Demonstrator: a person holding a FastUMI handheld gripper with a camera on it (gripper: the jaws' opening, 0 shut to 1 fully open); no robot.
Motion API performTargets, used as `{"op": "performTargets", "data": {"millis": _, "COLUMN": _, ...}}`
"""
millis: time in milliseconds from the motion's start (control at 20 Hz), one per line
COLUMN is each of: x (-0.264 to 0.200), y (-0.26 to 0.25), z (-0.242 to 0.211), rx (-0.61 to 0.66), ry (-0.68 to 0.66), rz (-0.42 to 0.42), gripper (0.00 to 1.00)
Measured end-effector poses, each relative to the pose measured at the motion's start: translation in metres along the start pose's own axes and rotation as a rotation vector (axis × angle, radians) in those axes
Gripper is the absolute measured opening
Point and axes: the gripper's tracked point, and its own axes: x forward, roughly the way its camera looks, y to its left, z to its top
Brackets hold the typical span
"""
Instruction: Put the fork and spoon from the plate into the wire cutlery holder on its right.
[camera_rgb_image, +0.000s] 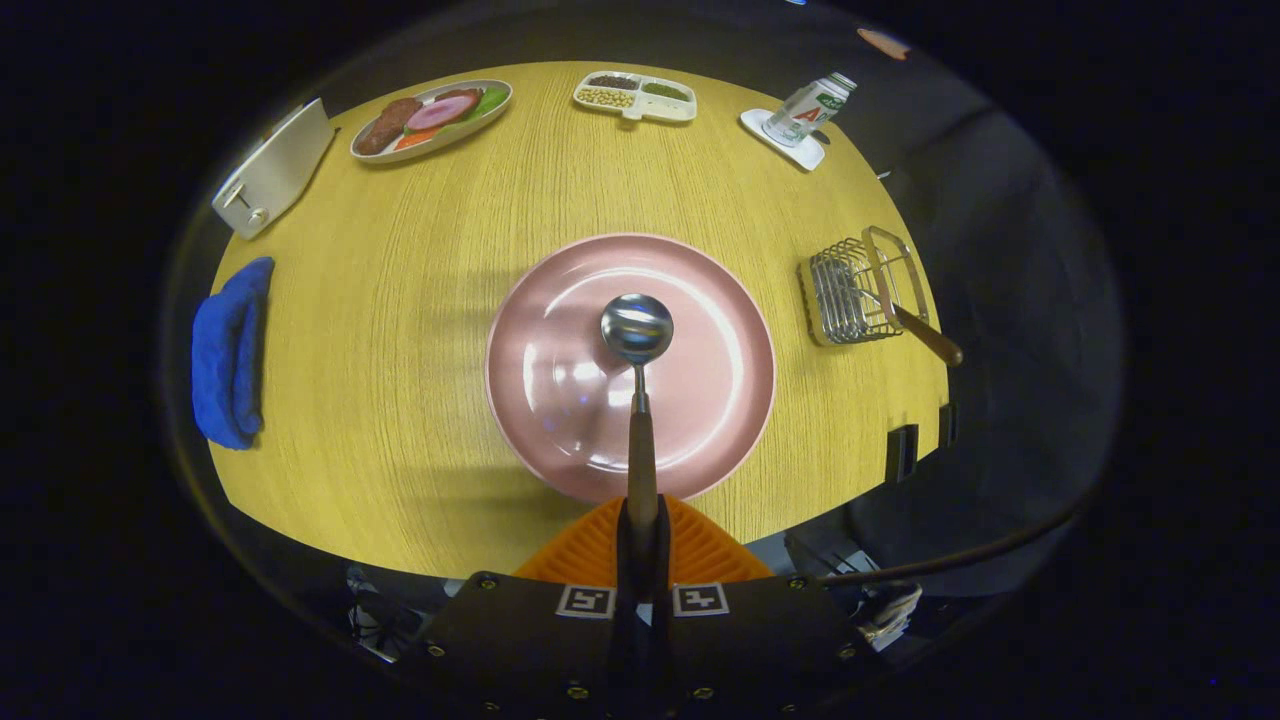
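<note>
We see the gripper closed narrow, both fingers pressing on the wooden handle of the spoon, which sticks straight ahead so that its steel bowl hangs above the middle of the pink plate. The handle's rear end is hidden between the fingers. The plate sits near the table's near edge, its surface bare and glossy. Towards the table's right edge stands the wire cutlery holder; the fork leans in it, its wooden handle poking out past the edge, its tines hard to make out behind the wires. A blue cloth lies at the left edge, a white toaster at the far left corner. Along the far edge we see an oval dish of food, a divided tray and a bottle on a white coaster. The table is pale wood grain; the room around it is dark.
</note>
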Motion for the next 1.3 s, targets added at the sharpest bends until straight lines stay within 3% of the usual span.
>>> {"op": "performTargets", "data": {"millis": 1300, "x": -0.044, "y": -0.143, "z": 0.065, "rx": 0.221, "ry": -0.076, "rz": -0.133, "gripper": 0.07}}
